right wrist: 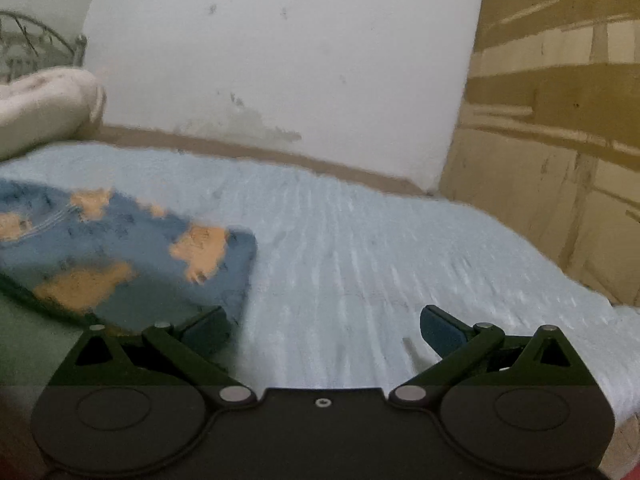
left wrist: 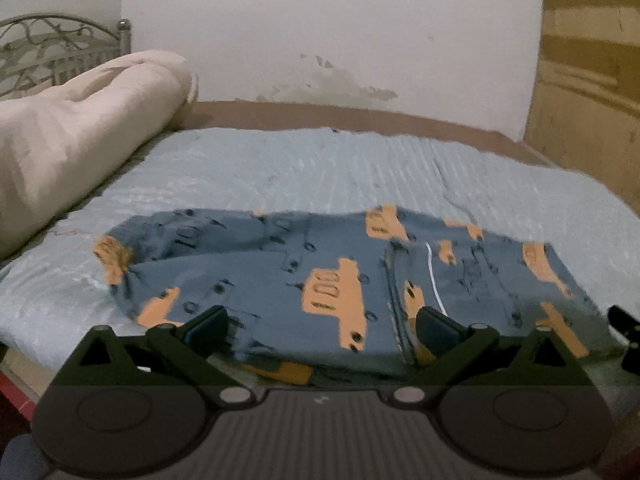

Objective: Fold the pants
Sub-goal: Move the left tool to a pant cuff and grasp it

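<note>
The pants (left wrist: pixel 320 280) are blue with orange car prints and lie folded over on the light blue bedspread (left wrist: pixel 280 172). My left gripper (left wrist: pixel 322 326) is open, its fingers spread wide just over the pants' near edge, holding nothing. In the right wrist view the pants (right wrist: pixel 132 248) lie at the left, blurred. My right gripper (right wrist: pixel 324 330) is open and empty over the bare bedspread (right wrist: pixel 360 260), its left finger (right wrist: pixel 206 330) at the pants' right corner. A black part at the left wrist view's right edge (left wrist: pixel 624 328) looks like the right gripper.
A rolled cream blanket (left wrist: pixel 80 136) lies at the left of the bed, with a metal headboard (left wrist: pixel 52 48) behind it. A white wall (left wrist: pixel 332 32) stands behind the bed. A wooden cabinet (right wrist: pixel 560 140) stands at the right.
</note>
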Demonstrator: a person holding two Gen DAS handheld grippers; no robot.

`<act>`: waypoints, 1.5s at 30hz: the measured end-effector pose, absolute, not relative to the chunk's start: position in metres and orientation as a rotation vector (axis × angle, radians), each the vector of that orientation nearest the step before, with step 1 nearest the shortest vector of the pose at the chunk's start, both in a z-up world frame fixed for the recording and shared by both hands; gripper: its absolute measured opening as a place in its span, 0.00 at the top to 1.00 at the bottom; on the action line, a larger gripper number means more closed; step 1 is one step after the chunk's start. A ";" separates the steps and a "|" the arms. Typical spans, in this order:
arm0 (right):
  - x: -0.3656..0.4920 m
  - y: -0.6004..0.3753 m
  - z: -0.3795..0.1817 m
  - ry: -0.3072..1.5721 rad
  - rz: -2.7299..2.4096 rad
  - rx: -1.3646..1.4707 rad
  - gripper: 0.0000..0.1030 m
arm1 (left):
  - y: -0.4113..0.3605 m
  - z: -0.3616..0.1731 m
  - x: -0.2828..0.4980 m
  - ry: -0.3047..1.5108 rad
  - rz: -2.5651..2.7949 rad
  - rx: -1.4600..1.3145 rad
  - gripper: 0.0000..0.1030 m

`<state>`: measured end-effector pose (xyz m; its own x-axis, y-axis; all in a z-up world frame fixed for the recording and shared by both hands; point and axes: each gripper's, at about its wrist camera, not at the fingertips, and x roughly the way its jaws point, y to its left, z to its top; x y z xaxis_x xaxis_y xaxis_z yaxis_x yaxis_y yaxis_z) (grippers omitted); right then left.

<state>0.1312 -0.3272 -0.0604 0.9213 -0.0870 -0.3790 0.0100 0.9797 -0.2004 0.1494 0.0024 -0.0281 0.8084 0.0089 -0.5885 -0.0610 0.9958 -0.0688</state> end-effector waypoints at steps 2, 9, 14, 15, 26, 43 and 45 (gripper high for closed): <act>0.142 -0.312 -0.056 0.396 0.002 -0.220 0.01 | 0.013 -0.021 0.145 0.615 0.055 -0.103 0.01; 0.184 -0.236 -0.041 0.397 0.216 -0.260 0.01 | 0.067 -0.006 0.134 0.612 0.178 -0.120 0.01; 0.206 -0.194 -0.049 0.425 0.251 -0.286 0.01 | 0.106 -0.018 0.138 0.620 0.234 -0.176 0.01; 0.211 -0.189 -0.054 0.443 0.249 -0.285 0.01 | 0.111 -0.022 0.140 0.621 0.236 -0.198 0.01; 0.209 -0.188 -0.083 0.438 0.189 -0.241 0.01 | 0.123 -0.047 0.173 0.488 0.341 -0.336 0.01; 0.202 -0.177 -0.091 0.362 0.117 -0.296 0.01 | 0.137 -0.071 0.175 0.507 0.206 -0.462 0.01; 0.202 -0.177 -0.091 0.362 0.117 -0.297 0.01 | 0.142 -0.071 0.171 0.478 0.187 -0.505 0.01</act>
<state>0.2020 -0.1771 -0.0908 0.9289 0.0599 -0.3655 -0.1653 0.9502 -0.2644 0.1710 0.1422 -0.0709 0.8739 0.0553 -0.4830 -0.2864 0.8613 -0.4196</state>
